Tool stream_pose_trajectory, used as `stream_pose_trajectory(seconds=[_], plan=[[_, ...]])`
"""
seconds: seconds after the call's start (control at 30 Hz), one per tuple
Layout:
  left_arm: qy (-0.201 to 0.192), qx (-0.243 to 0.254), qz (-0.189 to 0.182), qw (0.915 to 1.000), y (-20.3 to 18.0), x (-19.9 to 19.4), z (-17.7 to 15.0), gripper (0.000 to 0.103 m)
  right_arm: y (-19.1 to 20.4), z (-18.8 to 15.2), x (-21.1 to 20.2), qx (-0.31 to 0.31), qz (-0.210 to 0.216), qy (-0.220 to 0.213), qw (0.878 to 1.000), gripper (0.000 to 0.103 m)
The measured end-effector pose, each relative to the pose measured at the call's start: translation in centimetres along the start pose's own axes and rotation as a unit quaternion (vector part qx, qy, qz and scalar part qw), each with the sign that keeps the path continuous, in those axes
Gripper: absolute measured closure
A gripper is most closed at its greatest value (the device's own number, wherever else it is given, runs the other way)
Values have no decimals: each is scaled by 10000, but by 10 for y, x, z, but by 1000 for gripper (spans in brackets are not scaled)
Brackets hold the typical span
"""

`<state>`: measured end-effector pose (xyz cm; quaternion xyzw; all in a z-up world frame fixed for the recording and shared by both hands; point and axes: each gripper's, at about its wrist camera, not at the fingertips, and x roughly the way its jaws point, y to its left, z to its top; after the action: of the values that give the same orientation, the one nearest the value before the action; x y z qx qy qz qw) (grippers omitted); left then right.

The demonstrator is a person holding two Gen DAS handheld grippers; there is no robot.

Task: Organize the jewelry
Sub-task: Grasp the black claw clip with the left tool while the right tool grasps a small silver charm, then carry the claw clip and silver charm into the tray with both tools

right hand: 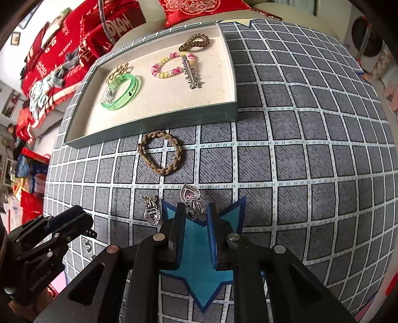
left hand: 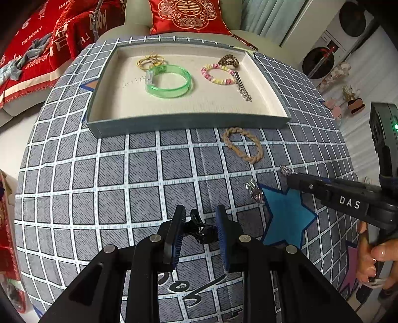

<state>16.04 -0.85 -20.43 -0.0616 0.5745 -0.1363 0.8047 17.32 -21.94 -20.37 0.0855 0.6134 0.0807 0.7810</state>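
My left gripper (left hand: pixel 201 218) is shut on a black hair claw clip (left hand: pixel 201 229) low over the checked cloth. My right gripper (right hand: pixel 196 213) is shut on the clasp of a silver heart earring (right hand: pixel 190 195); it also shows in the left wrist view (left hand: pixel 286 171). A second heart earring (right hand: pixel 151 213) lies beside the blue star patch (right hand: pixel 199 248). A braided tan hair tie (right hand: pixel 160 154) lies in front of the grey-green tray (right hand: pixel 154 125). The tray holds a green bangle (right hand: pixel 123 93), a pink-yellow bead bracelet (right hand: pixel 171 64), a silver hair clip (right hand: pixel 191 74), a brown coil tie (right hand: pixel 196 41) and thin gold ties (right hand: pixel 118 70).
The cloth (left hand: pixel 99 188) covers a round table. A red cushion (left hand: pixel 189 15) and red blankets (left hand: pixel 37 49) lie on the sofa behind. Boxes and bags (right hand: pixel 29 179) stand at the left on the floor.
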Motion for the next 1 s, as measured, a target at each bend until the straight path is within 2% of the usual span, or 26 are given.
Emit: stream_pose_trajectory(seconds=[0.37,1.0], plan=[[-200,-50,75,9998,14,-13,17,63,5,19,-18,172,214,-188,9994,87],[-732,-131,285,9968,45,-32,84,63,25,82,-38,4,432,-616,9972,87]])
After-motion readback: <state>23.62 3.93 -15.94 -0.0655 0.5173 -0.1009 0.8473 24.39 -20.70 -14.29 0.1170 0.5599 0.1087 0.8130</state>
